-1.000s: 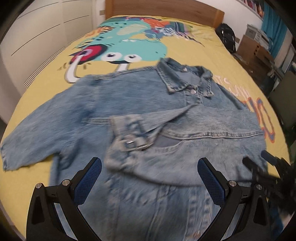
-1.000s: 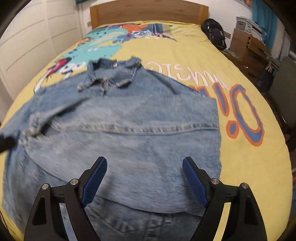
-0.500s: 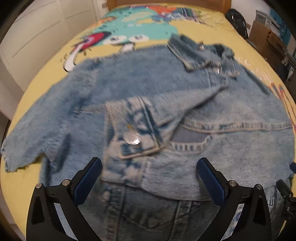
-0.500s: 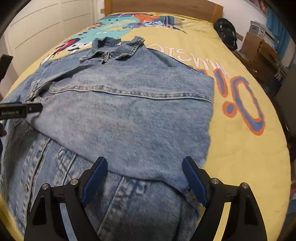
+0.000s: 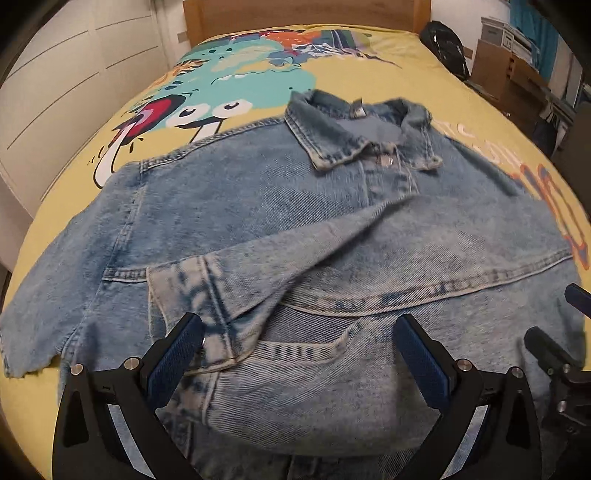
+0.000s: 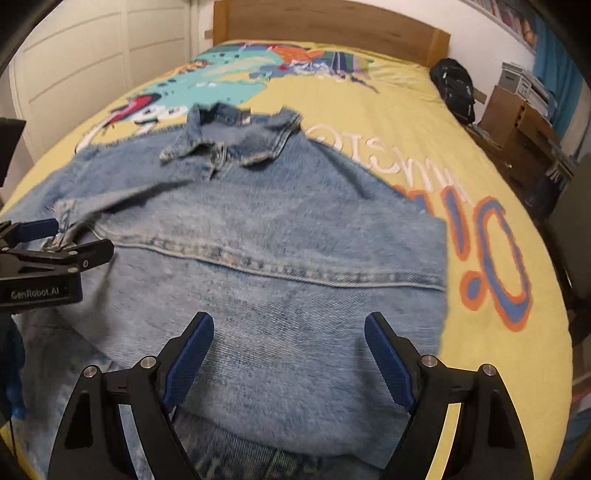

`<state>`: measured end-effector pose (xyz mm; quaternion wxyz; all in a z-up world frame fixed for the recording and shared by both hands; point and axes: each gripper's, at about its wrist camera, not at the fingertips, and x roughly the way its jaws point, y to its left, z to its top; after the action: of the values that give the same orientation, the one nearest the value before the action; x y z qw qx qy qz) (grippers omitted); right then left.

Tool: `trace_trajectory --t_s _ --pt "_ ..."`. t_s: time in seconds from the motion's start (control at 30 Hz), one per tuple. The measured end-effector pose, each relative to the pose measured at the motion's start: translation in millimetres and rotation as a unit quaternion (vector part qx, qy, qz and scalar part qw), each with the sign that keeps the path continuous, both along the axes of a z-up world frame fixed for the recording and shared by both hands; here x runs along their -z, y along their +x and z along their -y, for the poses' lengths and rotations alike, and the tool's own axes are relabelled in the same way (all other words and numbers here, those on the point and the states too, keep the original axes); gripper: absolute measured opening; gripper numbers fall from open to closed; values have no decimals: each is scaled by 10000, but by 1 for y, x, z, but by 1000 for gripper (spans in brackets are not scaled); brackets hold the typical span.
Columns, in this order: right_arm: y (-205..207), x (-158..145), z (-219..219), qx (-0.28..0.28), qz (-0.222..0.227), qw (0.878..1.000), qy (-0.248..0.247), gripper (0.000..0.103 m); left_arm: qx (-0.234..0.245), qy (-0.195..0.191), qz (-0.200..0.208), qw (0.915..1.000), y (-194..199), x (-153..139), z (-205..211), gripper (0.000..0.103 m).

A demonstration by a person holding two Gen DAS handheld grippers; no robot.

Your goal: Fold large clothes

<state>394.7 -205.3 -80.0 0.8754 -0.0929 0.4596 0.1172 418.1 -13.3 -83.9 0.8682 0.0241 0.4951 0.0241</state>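
While a light-blue denim jacket [image 5: 280, 206] lies spread across the yellow bedspread [image 5: 369, 70] of a bed, both tongs hang over its near part with their jaws wide apart and nothing between them. The left tongs [image 5: 299, 350] point down at the cuff [image 5: 192, 295] of a sleeve that has been folded inward across the jacket's front; the cuff lies just ahead of the left blue pad, and it cannot be told whether the pad touches it. The right side of the jacket is also folded over the middle, showing a stitched seam that runs across the cloth. The collar [image 5: 354, 133] lies at the far end, turned toward the wooden headboard [image 6: 332, 26], with a metal snap button showing below it. The other sleeve spreads flat toward the left edge of the bed, its end frayed.

From the right wrist view, the right tongs [image 6: 288, 354] hover open above the folded panel, whose straight edge falls near the orange and blue lettering printed on the bedspread. The left tongs show at the left border of that view, just beside the folded cuff. A black backpack [image 6: 454, 88] and cardboard boxes [image 6: 509, 110] stand beside the bed on the right, and white cupboard doors [image 6: 92, 55] line the left wall.
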Motion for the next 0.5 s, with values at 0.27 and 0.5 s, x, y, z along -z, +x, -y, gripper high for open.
trace_trajectory --t_s 0.27,0.5 --pt "-4 21 14 -48 -202 9997 125 86 60 245 -82 9996 3 9 -11 102" --pt "-25 14 23 110 -341 9993 -68 86 -94 259 -116 9996 -13 -3 -20 102"
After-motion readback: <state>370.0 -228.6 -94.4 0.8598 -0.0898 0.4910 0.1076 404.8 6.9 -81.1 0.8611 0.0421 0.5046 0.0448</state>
